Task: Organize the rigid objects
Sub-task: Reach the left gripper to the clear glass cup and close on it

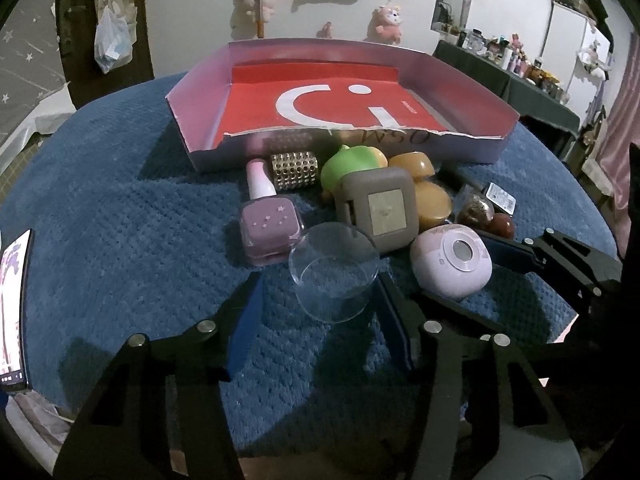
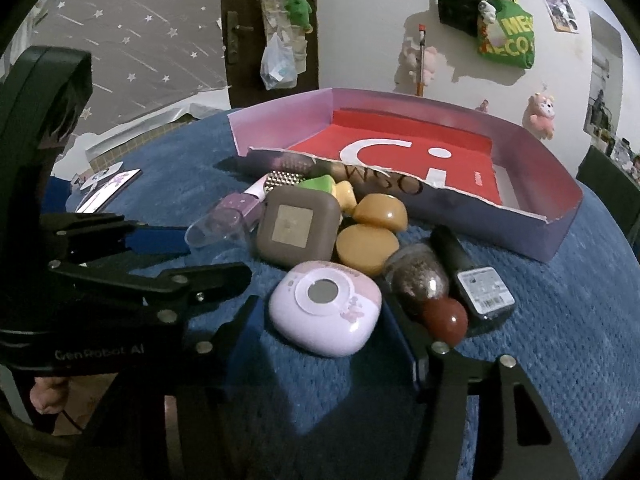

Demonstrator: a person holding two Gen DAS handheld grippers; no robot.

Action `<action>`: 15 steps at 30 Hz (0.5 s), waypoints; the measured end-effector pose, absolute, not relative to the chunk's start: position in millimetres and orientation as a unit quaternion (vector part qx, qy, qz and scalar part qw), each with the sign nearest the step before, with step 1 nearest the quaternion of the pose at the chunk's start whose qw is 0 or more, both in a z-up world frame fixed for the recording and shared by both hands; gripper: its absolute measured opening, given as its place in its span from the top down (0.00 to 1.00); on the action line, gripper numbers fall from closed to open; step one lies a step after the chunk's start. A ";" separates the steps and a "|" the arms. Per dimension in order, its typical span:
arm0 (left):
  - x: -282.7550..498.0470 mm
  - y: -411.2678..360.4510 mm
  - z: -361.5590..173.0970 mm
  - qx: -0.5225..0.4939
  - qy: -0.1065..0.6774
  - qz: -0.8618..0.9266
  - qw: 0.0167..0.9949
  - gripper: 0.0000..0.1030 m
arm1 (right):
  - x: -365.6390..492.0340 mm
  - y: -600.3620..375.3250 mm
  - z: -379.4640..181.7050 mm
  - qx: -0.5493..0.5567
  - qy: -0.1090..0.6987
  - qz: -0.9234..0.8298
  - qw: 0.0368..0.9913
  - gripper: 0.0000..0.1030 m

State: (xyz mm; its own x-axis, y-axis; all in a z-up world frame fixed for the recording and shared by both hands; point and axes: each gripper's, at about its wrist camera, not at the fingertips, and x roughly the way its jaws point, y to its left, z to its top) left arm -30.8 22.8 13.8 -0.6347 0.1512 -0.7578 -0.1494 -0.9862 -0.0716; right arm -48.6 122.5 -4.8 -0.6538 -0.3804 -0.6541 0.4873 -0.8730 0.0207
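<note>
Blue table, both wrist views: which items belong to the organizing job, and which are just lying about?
Job:
- clear cup, between the left tool fingers
- pale pink case, between the right tool fingers
- purple bottle
- brown square case
- amber pieces
- red-lined box

Lying about:
- phone
- wall plush toys
- hanging plastic bag

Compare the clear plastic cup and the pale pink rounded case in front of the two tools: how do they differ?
The clear cup is see-through and lies tipped on its side; the pink case is opaque and lies flat. The cup is plain, while the case has a round grey window on top. The cup sits between the left tool's fingers, the case between the right tool's. Both rest on the blue cloth, outside the box.
</note>
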 end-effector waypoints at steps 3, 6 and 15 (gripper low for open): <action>-32.6 24.8 14.4 -0.420 0.003 0.903 0.089 0.63 | -50.1 121.2 -5.1 0.339 0.087 -0.906 0.239 0.43; -32.5 25.5 16.0 -0.416 0.007 0.905 0.089 0.63 | -49.1 122.5 -4.9 0.339 0.087 -0.905 0.242 0.44; -24.3 22.5 32.2 -0.393 0.014 0.915 0.085 0.63 | -40.8 126.5 9.0 0.336 0.070 -0.900 0.269 0.44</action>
